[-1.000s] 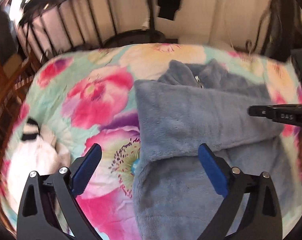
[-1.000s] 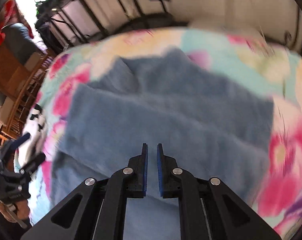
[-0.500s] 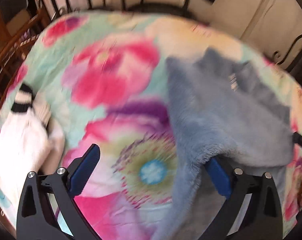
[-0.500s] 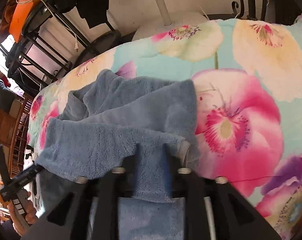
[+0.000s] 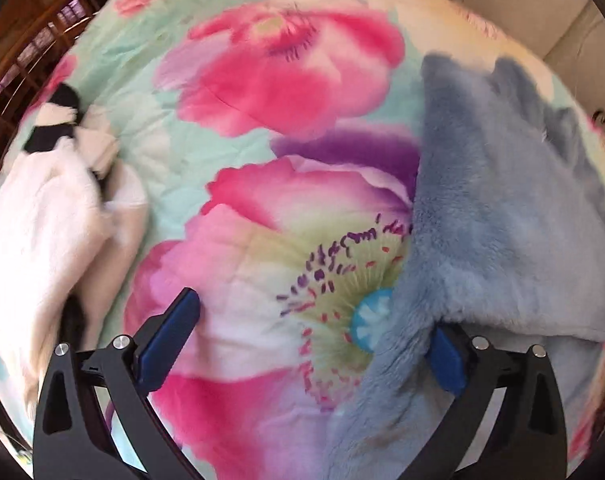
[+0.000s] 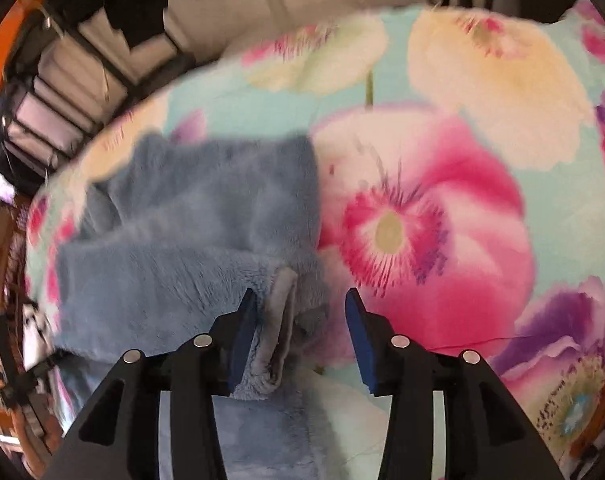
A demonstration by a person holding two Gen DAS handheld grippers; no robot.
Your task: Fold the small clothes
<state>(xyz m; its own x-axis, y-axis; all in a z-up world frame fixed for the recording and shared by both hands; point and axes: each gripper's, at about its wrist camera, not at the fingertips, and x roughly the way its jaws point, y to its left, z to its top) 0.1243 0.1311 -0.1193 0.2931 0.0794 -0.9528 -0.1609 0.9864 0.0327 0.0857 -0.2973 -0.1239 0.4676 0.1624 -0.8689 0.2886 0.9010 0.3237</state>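
Now we see the blue fleece jacket (image 5: 502,220) lying folded on the floral bedspread (image 5: 262,160). Our right gripper (image 6: 300,308) has just been opening: its jaws stand apart, the jacket's cuff (image 6: 284,312) loose between them, resting against the left pad. Our left gripper (image 5: 310,320) is spread wide at the jacket's left edge, its right finger tucked under the fleece, gripping nothing. Left of the jacket lies a white garment (image 5: 50,216).

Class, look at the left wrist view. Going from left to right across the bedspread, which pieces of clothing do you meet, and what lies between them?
White garment with black-and-white striped cuff → bare stretch of floral bedspread → blue fleece garment.
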